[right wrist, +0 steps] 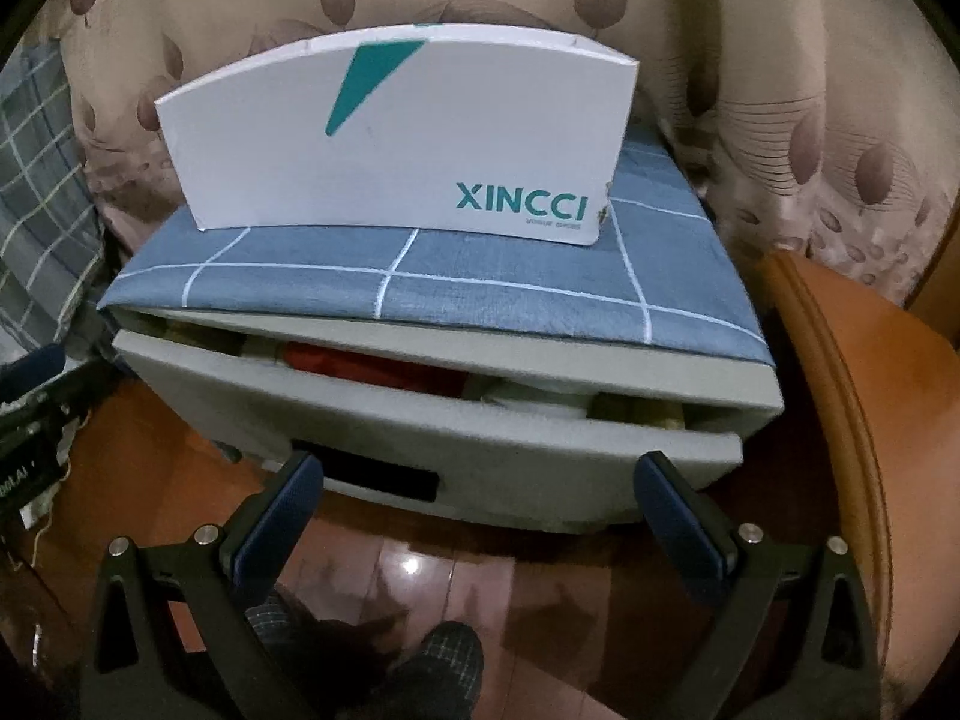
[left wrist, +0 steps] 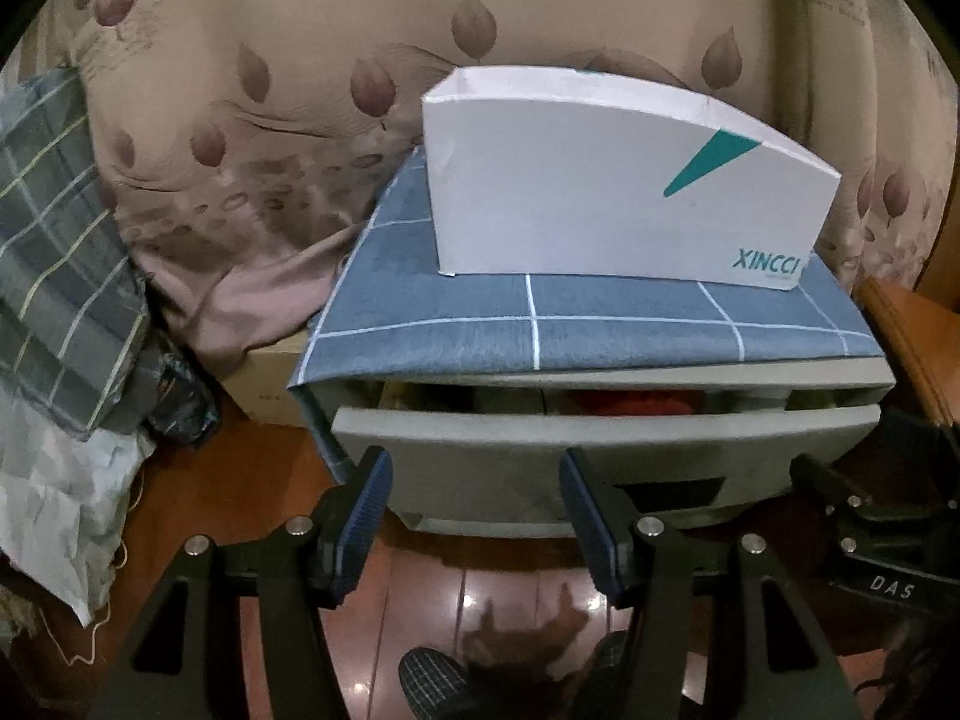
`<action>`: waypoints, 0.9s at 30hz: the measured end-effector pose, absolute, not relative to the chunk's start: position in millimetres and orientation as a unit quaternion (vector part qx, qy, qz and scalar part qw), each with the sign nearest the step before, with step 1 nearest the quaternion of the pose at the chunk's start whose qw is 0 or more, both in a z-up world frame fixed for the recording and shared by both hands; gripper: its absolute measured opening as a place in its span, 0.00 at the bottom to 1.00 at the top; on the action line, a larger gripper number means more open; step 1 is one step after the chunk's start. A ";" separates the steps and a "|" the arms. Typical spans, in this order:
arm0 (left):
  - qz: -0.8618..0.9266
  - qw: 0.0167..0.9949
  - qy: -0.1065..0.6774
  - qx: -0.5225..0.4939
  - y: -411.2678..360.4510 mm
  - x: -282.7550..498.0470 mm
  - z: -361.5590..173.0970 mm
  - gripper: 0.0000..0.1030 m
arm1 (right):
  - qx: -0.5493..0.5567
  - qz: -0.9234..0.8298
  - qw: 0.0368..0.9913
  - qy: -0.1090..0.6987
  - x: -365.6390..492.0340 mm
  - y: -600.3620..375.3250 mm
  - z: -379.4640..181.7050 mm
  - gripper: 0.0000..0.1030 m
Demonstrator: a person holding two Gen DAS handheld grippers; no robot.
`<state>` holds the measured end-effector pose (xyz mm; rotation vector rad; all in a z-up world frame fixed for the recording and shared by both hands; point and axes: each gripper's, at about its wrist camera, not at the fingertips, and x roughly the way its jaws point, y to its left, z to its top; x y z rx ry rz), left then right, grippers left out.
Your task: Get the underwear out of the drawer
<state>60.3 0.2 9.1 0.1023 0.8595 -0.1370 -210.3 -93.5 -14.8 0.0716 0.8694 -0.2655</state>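
- Grey plastic drawer (left wrist: 600, 438) pulled partly out of its unit; blue checked cloth (left wrist: 600, 324) drapes the top, white XINCCI box (left wrist: 600, 180) standing on it.
- Left gripper (left wrist: 474, 468) angled downward, hovering before the drawer front, jaws spread wide, nothing between them.
- Red underwear (right wrist: 372, 366) lies inside the drawer, glimpsed through the gap.
- Right gripper (right wrist: 480, 474) pitched down likewise, jaws wide apart and empty, just short of the drawer's handle slot (right wrist: 384, 474).
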 end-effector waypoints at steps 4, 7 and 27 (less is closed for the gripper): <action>-0.072 0.904 0.419 0.057 -2.3 78.9 -3.5 0.58 | 0.043 -0.133 0.899 0.414 -199.5 -101.2 -20.9 1.00; -0.075 0.901 0.424 0.053 -4.4 90.0 -13.2 0.58 | 0.050 -0.138 0.898 0.416 -190.3 -105.9 -27.6 1.00; -0.073 0.903 0.422 0.035 -6.9 121.3 -39.2 0.64 | 0.078 -0.167 0.894 0.408 -169.6 -111.0 -46.6 1.00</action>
